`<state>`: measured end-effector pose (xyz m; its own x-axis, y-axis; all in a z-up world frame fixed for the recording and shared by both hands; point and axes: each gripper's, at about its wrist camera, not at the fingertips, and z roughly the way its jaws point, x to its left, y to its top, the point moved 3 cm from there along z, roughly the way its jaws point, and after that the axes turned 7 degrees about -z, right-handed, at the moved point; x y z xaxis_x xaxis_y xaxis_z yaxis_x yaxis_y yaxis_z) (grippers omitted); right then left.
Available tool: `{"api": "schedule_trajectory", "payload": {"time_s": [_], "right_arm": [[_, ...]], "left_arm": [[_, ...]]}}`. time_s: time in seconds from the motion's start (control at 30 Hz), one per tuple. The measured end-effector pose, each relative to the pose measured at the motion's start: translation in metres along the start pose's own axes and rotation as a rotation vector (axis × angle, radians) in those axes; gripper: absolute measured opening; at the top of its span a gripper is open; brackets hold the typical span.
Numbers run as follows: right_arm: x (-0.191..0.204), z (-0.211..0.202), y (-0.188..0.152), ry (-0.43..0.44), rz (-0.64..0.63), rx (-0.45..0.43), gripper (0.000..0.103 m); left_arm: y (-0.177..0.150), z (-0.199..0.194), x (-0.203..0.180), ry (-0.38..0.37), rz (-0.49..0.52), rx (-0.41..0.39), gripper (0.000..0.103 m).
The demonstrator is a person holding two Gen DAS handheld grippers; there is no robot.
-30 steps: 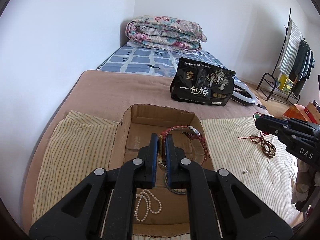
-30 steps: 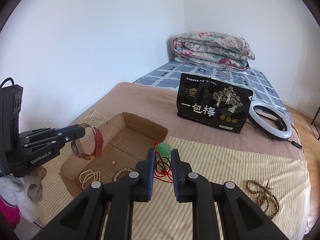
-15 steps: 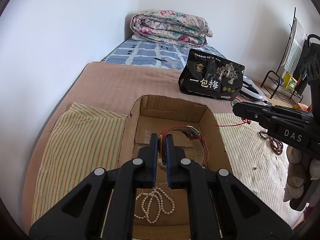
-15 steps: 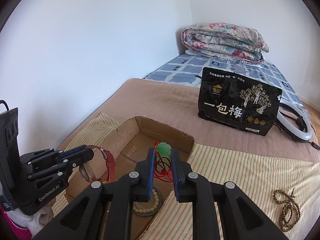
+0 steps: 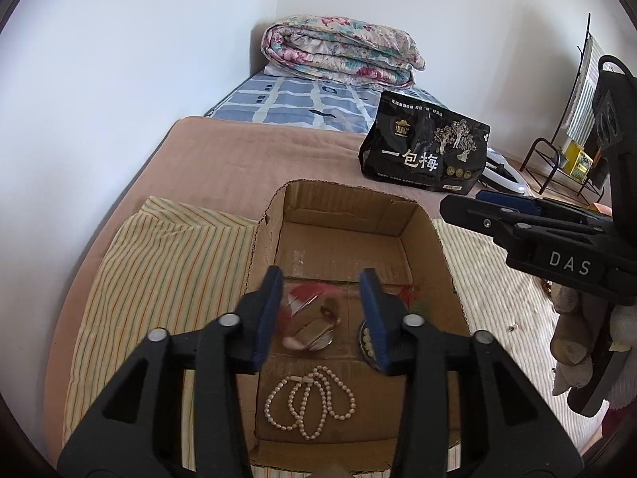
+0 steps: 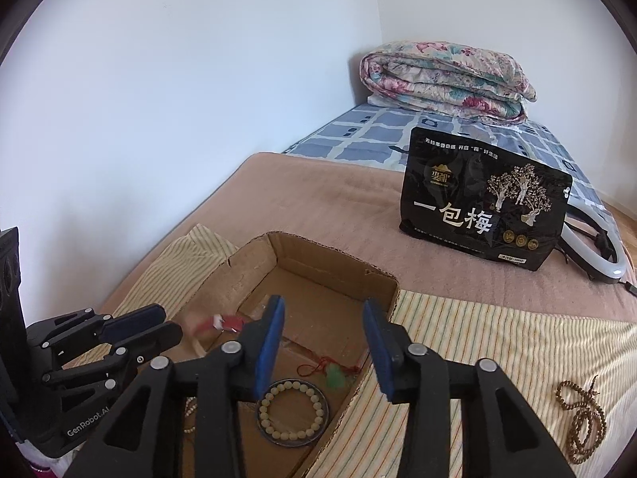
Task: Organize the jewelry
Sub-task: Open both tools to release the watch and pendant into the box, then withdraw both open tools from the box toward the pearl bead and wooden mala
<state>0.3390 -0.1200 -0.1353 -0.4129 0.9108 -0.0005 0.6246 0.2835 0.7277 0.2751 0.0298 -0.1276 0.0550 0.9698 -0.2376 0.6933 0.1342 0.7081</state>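
Left claw: my left gripper (image 5: 326, 310) is spread wide and empty over the cardboard box (image 5: 434, 235), so the red-strap watch (image 5: 308, 318), blurred, lands inside.
Right claw: my right gripper (image 6: 324, 346) gapes, empty too; the green pendant on red cord (image 6: 334, 374) lies on the box floor.
Already boxed: pearl necklace (image 5: 308, 406), pale bead bracelet (image 6: 292, 414).
Left out: brown bead string (image 6: 583, 418), on the striped cloth, well apart.

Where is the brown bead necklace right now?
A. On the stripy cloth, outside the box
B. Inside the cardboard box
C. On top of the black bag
A: the brown bead necklace lies on the striped cloth, outside the cardboard box.
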Motion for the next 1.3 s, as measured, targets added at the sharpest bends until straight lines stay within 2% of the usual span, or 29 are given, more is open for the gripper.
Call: {"api": "schedule_trajectory", "payload": {"time_s": [0.03,0.17,0.47,0.93,1.0,1.3], "right_arm": [[0.000,-0.002,0.000,-0.011,-0.001,-0.010,0.069],[-0.003,-0.007,0.001,-0.033,0.010,-0.023,0.085],[-0.004,-0.021,0.004,-0.059,0.013,-0.052,0.101],[-0.009,-0.052,0.005,-0.112,-0.004,-0.082,0.103],[-0.011,-0.059,0.005,-0.121,-0.006,-0.090,0.103],[-0.024,-0.089,0.001,-0.174,-0.025,-0.118,0.103]], "left_arm": [[0.000,-0.001,0.001,0.000,-0.003,-0.003,0.046],[0.000,-0.002,0.002,0.005,-0.010,-0.003,0.046],[-0.003,-0.007,-0.002,0.010,-0.006,-0.003,0.046],[-0.004,-0.026,-0.015,0.006,0.010,-0.027,0.047],[-0.003,-0.029,-0.018,0.000,0.007,-0.030,0.054],[-0.005,-0.041,-0.042,-0.025,0.028,-0.029,0.054]]}}
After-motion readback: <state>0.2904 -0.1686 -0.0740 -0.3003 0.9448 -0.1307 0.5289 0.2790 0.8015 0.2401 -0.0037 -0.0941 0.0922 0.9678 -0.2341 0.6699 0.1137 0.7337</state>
